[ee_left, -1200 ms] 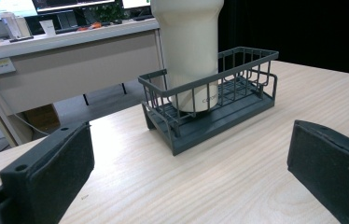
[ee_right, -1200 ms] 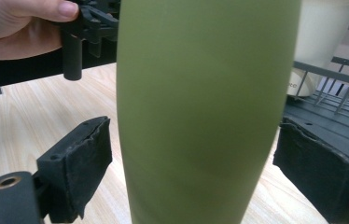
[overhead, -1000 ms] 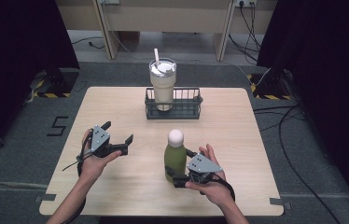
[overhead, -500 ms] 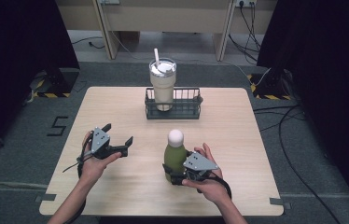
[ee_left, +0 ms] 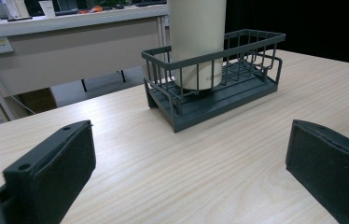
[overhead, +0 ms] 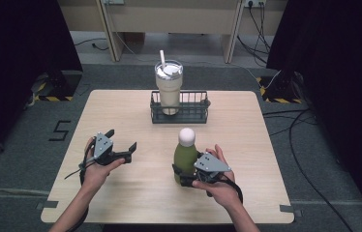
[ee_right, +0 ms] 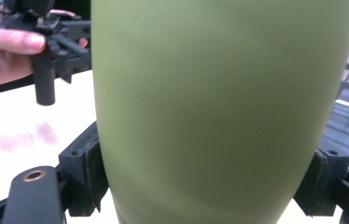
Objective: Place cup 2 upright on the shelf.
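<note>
The right hand-held gripper [overhead: 185, 175] was pinching the lower body of the green bottle [overhead: 185, 159], one jaw pressed on each side; in the right gripper view the bottle's [ee_right: 224, 112] rounded wall sat squarely between the two pads, so the hold looked centred and low, probably to keep the tall bottle from tipping when lifted. The bottle stood upright on the table [overhead: 247, 125], near the person's edge and a little right of the middle, its white cap [overhead: 187, 136] on top. The left hand-held gripper [overhead: 121, 144] lay apart from it at the table's left, jaws spread and holding nothing, likely kept aside until needed; its own view looked along the open pads [ee_left: 51, 172] toward the dark wire basket [ee_left: 219, 81]. That basket [overhead: 188, 108] sat at the far middle of the table, with a pale tumbler [overhead: 169, 89] and straw standing in its left end, which left its right end free, judged a fitting place for the bottle
</note>
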